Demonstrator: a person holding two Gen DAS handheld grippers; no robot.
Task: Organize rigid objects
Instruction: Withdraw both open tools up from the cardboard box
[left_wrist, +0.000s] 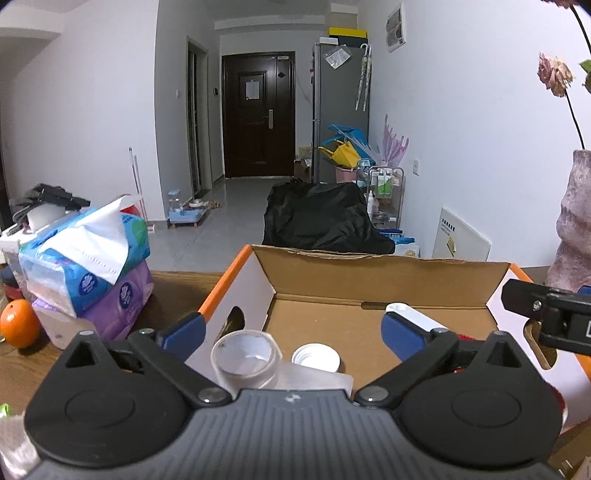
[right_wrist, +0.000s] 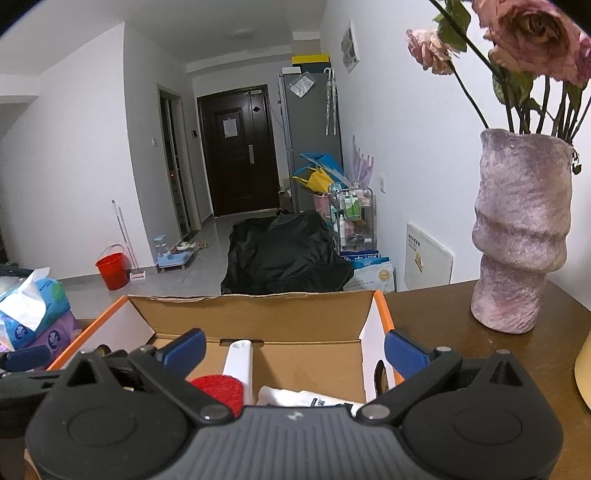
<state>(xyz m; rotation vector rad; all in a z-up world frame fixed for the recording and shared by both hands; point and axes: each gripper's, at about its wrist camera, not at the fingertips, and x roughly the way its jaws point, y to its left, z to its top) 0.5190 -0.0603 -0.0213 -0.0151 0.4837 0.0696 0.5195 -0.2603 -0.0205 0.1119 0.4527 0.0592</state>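
Both grippers, left gripper (left_wrist: 293, 338) and right gripper (right_wrist: 295, 350), spread wide, pinching nothing, over cardboard box (left_wrist: 388, 273) holding one tape roll (left_wrist: 245, 358) between left jaws, one white cap (left_wrist: 316, 357), one white tube (right_wrist: 295, 398).

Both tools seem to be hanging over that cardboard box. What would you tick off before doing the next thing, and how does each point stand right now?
1. Left tool open and holding nothing: ok.
2. Right tool open and holding nothing: ok.
3. Tape roll and white cap lying inside the cardboard box: ok.
4. White tube and red round thing inside the box: ok.
5. Vase upright on the table, apart from the box: ok.
6. More rigid things waiting to be sorted: cannot tell; the orange and tissue packs lie beside the box.
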